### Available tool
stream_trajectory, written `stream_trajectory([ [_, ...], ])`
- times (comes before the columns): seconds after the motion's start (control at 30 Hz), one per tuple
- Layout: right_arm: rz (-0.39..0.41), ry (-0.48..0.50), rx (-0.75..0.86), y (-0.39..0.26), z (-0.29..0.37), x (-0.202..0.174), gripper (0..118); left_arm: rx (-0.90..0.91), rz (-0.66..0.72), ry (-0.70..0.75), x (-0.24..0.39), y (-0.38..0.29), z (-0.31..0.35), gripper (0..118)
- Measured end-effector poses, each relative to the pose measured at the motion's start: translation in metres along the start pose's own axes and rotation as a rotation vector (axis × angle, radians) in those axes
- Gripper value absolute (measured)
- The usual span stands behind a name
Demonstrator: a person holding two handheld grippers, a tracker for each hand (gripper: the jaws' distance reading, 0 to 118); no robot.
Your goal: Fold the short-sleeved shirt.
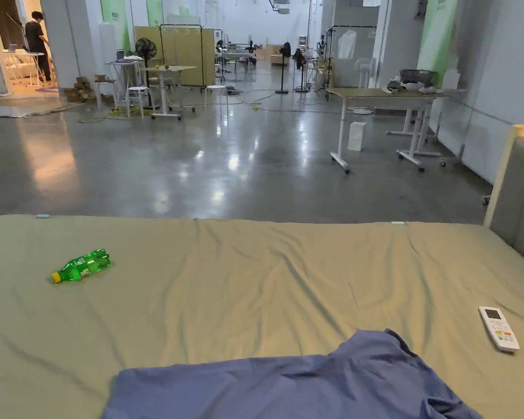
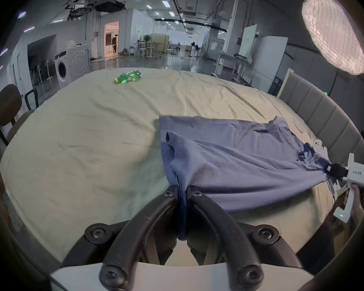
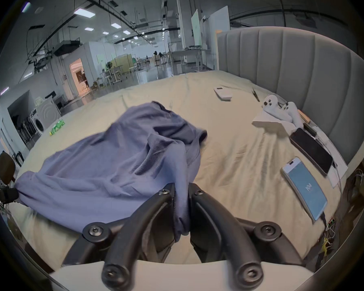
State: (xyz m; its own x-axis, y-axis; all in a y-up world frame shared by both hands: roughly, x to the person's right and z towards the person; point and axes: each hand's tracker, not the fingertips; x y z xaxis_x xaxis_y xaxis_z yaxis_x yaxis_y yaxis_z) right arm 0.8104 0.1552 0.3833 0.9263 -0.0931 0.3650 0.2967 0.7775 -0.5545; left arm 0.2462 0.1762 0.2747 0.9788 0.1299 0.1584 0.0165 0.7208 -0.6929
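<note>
- Near the bed's (image 1: 212, 283) front edge, the blue shirt (image 1: 288, 384) lies partly spread.
- Left gripper (image 2: 182, 190) and right gripper (image 3: 181, 189) each clench a bunch of its near edge.
- Soft, light, limp cloth; likely best gripped at hem corners or shoulders.

A green plastic bottle (image 1: 81, 265) lies on its side on the far left of the bed (image 1: 244, 283). A white remote control (image 1: 498, 328) lies to the right, near the grey padded headboard (image 1: 520, 196). Two phones (image 3: 305, 187) lie by the near right edge.
</note>
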Motion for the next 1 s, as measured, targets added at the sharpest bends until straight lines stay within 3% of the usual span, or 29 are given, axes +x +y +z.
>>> stream_trajectory([
  [0.23,0.009,-0.022,-0.021,-0.047,0.062,0.019,11,-0.045,-0.024,-0.020,-0.010,-0.055,0.050,7],
  [0.4,0.036,-0.029,-0.090,-0.078,0.078,0.013,11,-0.119,-0.078,-0.007,-0.015,-0.096,0.041,9],
  [0.43,0.042,-0.029,-0.102,-0.081,0.071,0.014,13,-0.117,-0.079,-0.009,-0.016,-0.101,0.038,18],
  [0.47,0.043,-0.028,-0.120,-0.083,0.067,0.014,23,-0.106,-0.088,-0.005,-0.017,-0.105,0.035,37],
  [0.5,0.053,-0.024,-0.162,-0.084,0.062,0.013,44,-0.094,-0.111,0.008,-0.017,-0.107,0.033,63],
  [0.53,0.051,-0.029,-0.163,-0.085,0.061,0.014,44,-0.094,-0.126,0.032,-0.009,-0.105,0.035,63],
  [0.6,0.037,-0.039,-0.157,-0.084,0.057,0.022,56,-0.085,-0.077,0.040,-0.015,-0.101,0.035,69],
  [0.67,-0.014,-0.057,-0.091,-0.073,0.068,0.027,56,-0.024,0.006,0.003,-0.017,-0.087,0.049,69],
  [0.77,-0.036,-0.032,0.047,-0.043,0.099,0.023,58,0.125,-0.014,-0.008,-0.009,-0.053,0.079,69],
  [0.83,0.015,-0.002,0.154,-0.021,0.125,0.012,66,0.243,-0.046,-0.034,0.003,-0.029,0.110,69],
  [1.0,0.145,0.067,0.494,0.013,0.197,-0.033,67,0.590,-0.154,-0.045,0.057,0.009,0.189,68],
])
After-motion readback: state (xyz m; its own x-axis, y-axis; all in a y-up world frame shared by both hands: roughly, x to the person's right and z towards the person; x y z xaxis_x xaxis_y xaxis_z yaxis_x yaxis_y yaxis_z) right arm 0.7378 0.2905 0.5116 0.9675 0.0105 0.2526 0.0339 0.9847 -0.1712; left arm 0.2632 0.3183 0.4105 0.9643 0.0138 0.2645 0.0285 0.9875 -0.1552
